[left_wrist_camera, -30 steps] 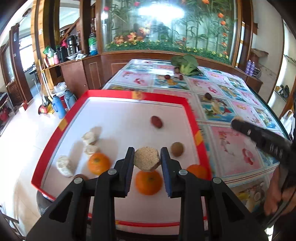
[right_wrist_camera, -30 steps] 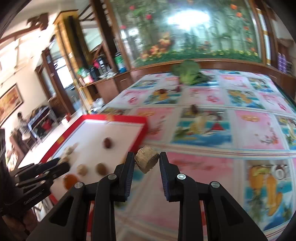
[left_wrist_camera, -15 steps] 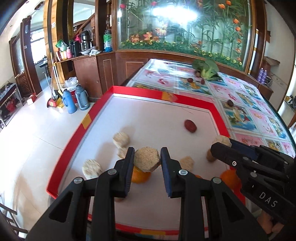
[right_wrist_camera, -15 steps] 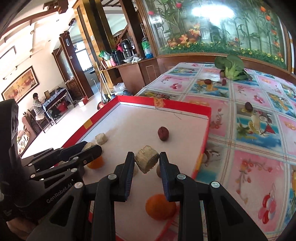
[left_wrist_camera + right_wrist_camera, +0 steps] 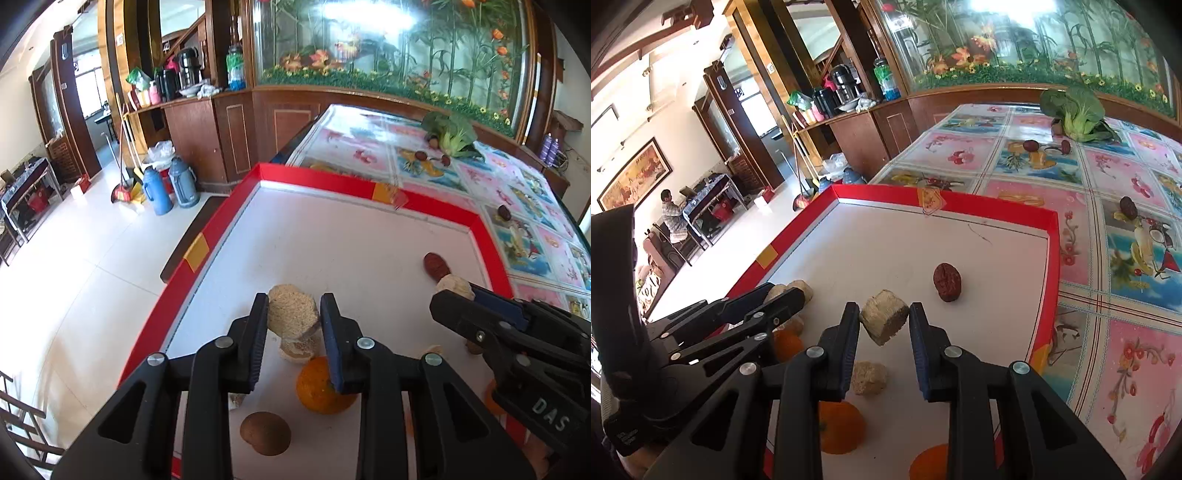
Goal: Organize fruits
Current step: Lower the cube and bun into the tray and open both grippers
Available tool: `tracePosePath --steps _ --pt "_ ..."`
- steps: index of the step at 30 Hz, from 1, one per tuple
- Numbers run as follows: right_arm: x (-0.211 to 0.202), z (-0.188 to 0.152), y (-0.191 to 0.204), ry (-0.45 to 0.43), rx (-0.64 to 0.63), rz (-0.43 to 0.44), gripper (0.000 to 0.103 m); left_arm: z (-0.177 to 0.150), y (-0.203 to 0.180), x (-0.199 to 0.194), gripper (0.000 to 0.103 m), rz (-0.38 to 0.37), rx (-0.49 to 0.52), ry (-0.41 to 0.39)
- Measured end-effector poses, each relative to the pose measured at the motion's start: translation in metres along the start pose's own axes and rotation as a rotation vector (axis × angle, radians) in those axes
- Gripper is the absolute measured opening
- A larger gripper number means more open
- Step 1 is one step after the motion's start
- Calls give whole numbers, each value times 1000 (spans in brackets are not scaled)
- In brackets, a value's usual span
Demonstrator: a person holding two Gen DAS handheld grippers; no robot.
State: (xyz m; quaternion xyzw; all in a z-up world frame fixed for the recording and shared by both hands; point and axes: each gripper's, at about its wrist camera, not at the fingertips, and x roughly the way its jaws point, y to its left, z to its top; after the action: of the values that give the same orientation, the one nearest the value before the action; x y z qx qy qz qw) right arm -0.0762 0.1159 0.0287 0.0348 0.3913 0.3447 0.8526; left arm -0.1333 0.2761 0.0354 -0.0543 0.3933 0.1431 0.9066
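Surface: I see a white tray with a red rim (image 5: 317, 176) on a table with a fruit-print cloth (image 5: 1049, 162); leafy greens (image 5: 1075, 110) lie at the far end.
Room: wood cabinets, a planted glass wall behind, two blue flasks (image 5: 170, 188) on the tiled floor.
Left gripper (image 5: 293, 319): reaches low over the tray's near left part, jaws pinching a tan fibrous block (image 5: 291, 314).
Right gripper (image 5: 884, 321): over the tray's middle, jaws clamped on a second tan block (image 5: 884, 320), held tilted.
Fruit near left tongs: an orange (image 5: 321, 387) just under the right jaw, a brown round fruit (image 5: 265, 432) nearer me.
Fruit near right tongs: a dark red date (image 5: 947, 281) ahead and right, apart from the jaws; oranges (image 5: 838, 428) below them.
Loose blocks: one (image 5: 868, 377) lies on the tray beneath my right grip.
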Motion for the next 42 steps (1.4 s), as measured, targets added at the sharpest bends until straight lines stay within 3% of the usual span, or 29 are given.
tracePosePath --steps 17,22,36,42 --pt "6 0 -2 57 35 -19 26 17 -10 19 31 44 48 33" --pt "9 1 -5 73 60 -29 26 18 -10 29 31 37 50 76" --pt "10 2 -12 86 108 -38 28 15 -21 27 31 87 119 41" --pt "3 -1 -15 45 129 -48 36 14 -27 26 31 122 168 27"
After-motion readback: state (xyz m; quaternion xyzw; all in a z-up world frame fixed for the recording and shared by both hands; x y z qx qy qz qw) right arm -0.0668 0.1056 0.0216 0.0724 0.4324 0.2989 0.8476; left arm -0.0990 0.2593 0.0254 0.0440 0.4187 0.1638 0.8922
